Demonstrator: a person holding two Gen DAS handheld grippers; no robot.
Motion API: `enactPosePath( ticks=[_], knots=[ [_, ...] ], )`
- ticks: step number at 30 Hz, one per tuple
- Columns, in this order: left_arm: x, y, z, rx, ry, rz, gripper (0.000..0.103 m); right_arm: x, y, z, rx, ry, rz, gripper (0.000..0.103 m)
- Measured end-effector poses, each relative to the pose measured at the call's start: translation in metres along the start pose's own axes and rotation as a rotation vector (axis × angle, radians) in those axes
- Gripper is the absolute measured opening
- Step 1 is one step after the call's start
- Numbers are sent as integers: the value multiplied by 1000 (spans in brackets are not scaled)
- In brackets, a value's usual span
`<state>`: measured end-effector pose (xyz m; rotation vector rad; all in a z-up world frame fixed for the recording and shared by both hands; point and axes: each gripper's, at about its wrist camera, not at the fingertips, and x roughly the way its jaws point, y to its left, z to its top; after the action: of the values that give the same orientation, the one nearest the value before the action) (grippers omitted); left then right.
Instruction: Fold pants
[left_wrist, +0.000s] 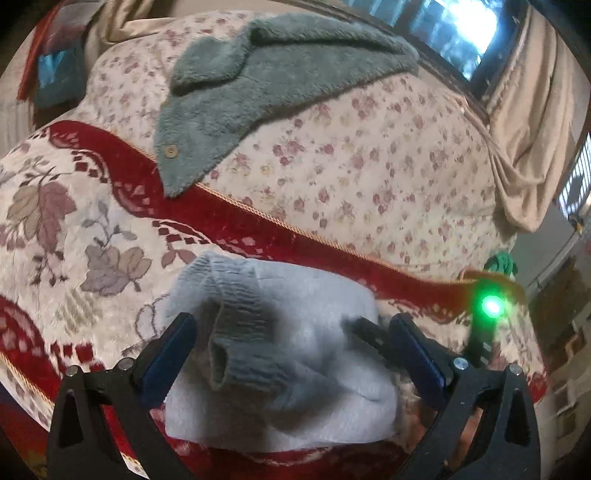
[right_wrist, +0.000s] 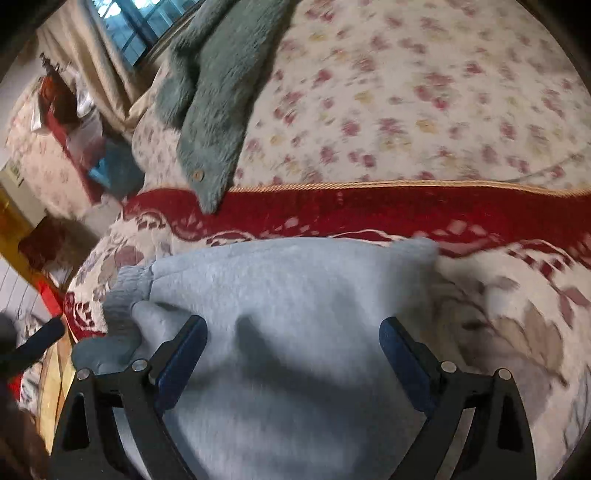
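The light grey sweatpants (left_wrist: 280, 354) are lying bunched on the red and cream floral bedspread (left_wrist: 74, 221) of the bed, filling the lower centre of both wrist views. In the left wrist view a ribbed cuff (left_wrist: 229, 332) is curling up at the lower centre, its open end facing the camera. The left gripper (left_wrist: 291, 332) is hovering with its fingers (left_wrist: 173, 350) spread wide on either side of that cuff, gripping nothing. In the right wrist view the right gripper (right_wrist: 293, 334) is likewise hanging over the broad, smooth part of the sweatpants (right_wrist: 295, 295), its fingers (right_wrist: 402, 354) spread apart and holding nothing; the picture is blurred there, so whether they are touching the cloth cannot be told.

The step in hand is probably taking hold of the garment to lay it flat. To do it well, the left fingers should be closing on the ribbed cuff itself rather than on loose folds, and the right fingers should be catching a single edge of the fabric, so that both hands are pulling apart evenly and smoothing the creases before any fold is being made. A teal fleece garment (left_wrist: 266, 81) with a wooden button (left_wrist: 170, 150) is lying in the upper part of both frames, well apart from the sweatpants, and should be left undisturbed.
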<state>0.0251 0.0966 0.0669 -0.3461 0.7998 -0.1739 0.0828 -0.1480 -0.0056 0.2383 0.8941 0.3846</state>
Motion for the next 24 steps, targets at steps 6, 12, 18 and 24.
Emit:
enactPosePath(
  ticks=[6, 12, 18, 24],
  knots=[
    [71, 15, -25, 45, 198, 179, 103, -17, 12, -50, -135, 17, -85, 98],
    [92, 75, -64, -74, 197, 83, 103, -10, 4, -84, -71, -42, 9, 101],
    [61, 62, -51, -30, 156, 129, 103, -40, 22, -63, -181, -23, -51, 101],
    [45, 45, -29, 32, 49, 186, 103, -16, 37, -96, -290, 57, -68, 101]
  ],
)
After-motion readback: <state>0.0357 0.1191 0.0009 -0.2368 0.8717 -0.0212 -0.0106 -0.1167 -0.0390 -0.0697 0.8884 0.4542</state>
